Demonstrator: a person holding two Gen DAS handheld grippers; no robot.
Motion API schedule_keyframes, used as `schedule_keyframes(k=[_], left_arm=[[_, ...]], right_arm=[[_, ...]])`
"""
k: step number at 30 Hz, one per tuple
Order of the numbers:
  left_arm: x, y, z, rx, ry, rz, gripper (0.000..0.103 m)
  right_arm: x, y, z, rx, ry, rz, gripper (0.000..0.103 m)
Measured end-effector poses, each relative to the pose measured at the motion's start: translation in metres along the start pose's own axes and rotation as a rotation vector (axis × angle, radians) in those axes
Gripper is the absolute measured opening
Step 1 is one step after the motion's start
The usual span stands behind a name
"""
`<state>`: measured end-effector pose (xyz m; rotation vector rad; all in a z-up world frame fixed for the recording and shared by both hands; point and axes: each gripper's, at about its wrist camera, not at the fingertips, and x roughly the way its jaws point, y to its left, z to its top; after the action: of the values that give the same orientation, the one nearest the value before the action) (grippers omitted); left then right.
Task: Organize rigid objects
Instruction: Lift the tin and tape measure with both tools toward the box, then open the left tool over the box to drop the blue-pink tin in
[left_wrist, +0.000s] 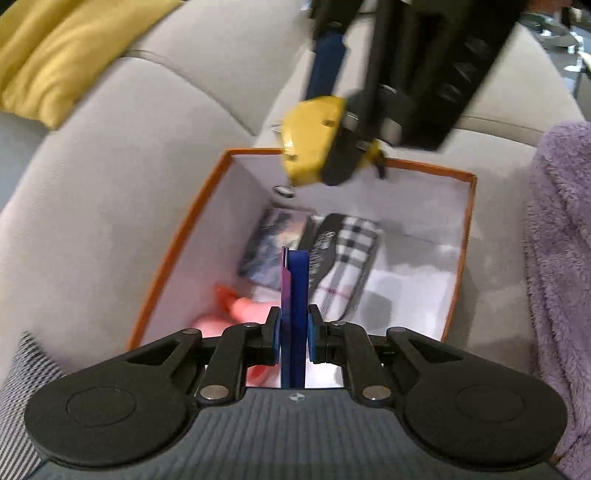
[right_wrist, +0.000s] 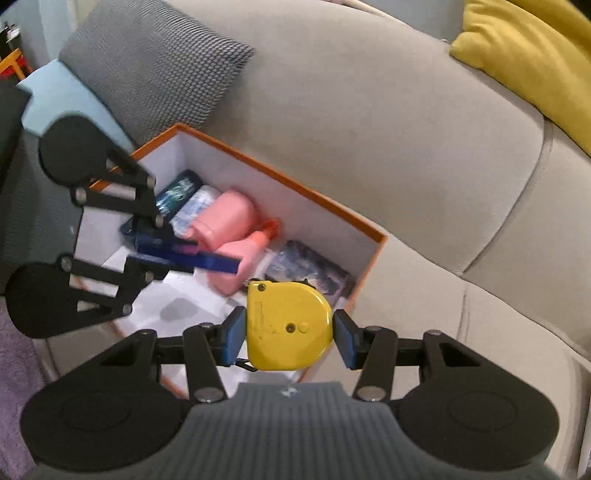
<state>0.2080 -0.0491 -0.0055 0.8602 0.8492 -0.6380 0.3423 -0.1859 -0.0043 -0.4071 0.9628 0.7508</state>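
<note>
- Closest to the left wrist camera, the left gripper (left_wrist: 293, 341) had its blue pads pinched on a thin, flat blue object (left_wrist: 294, 295) standing on edge between them; what it was could not be told.
- Closest to the right wrist camera, the right gripper (right_wrist: 290, 334) held a yellow tape measure (right_wrist: 288, 325), one pad pressed on each of its sides.
- Everything rested on a grey sofa (right_wrist: 369, 129), with a yellow cushion (right_wrist: 528, 55) against its back, a grey knitted cushion (right_wrist: 155, 62) further along, and a purple fleecy blanket (left_wrist: 561, 240) lying just beside the box.
- An open box (left_wrist: 469, 221) with an orange rim and white inside sat on the sofa seat.
- Inside the box lay a pink bottle (right_wrist: 229, 218) with an orange cap, a dark printed packet (right_wrist: 310, 266), a checked item (left_wrist: 347, 258) with a dark brush-like thing beside it, and another dark packet (right_wrist: 177, 192) near the far corner.
- The blue object hung over the box's near part, above the pink bottle and the dark packet, not touching them.
- The tape measure hung over the box's rim in both views, clear of the contents below.
- The two grippers stood near each other over the box, apart, and blurred.
</note>
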Motion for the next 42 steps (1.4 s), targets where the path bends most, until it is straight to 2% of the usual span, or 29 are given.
schedule_keyframes(k=[9, 16, 19, 26, 29, 32, 36, 40, 42], left_arm=[[0.037, -0.016, 0.017, 0.148, 0.001, -0.175, 0.015], [0.056, -0.014, 0.029, 0.201, 0.029, -0.284, 0.015], [0.063, -0.013, 0.032, 0.201, 0.069, -0.34, 0.015], [0.074, -0.011, 0.028, 0.156, 0.067, -0.338, 0.018], [0.073, -0.001, 0.023, 0.094, 0.062, -0.362, 0.022], [0.069, 0.012, 0.014, -0.026, 0.069, -0.405, 0.027], [0.068, 0.025, -0.001, -0.161, 0.11, -0.389, 0.028], [0.077, 0.035, -0.013, -0.351, 0.205, -0.41, 0.028], [0.085, 0.043, -0.022, -0.484, 0.247, -0.443, 0.031]], right_arm=[[0.009, -0.018, 0.005, 0.042, -0.012, -0.037, 0.052], [0.012, -0.024, 0.003, 0.066, -0.007, -0.009, 0.052], [0.015, -0.023, 0.002, 0.071, 0.002, 0.004, 0.052], [0.024, -0.026, -0.003, 0.101, 0.022, 0.004, 0.052], [0.024, -0.025, -0.006, 0.096, 0.026, 0.0, 0.052], [0.023, -0.026, -0.005, 0.1, 0.029, 0.004, 0.052], [0.025, -0.025, -0.006, 0.099, 0.027, 0.006, 0.052], [0.024, -0.02, -0.006, 0.087, 0.028, 0.02, 0.052], [0.024, -0.018, -0.006, 0.076, 0.03, 0.028, 0.052]])
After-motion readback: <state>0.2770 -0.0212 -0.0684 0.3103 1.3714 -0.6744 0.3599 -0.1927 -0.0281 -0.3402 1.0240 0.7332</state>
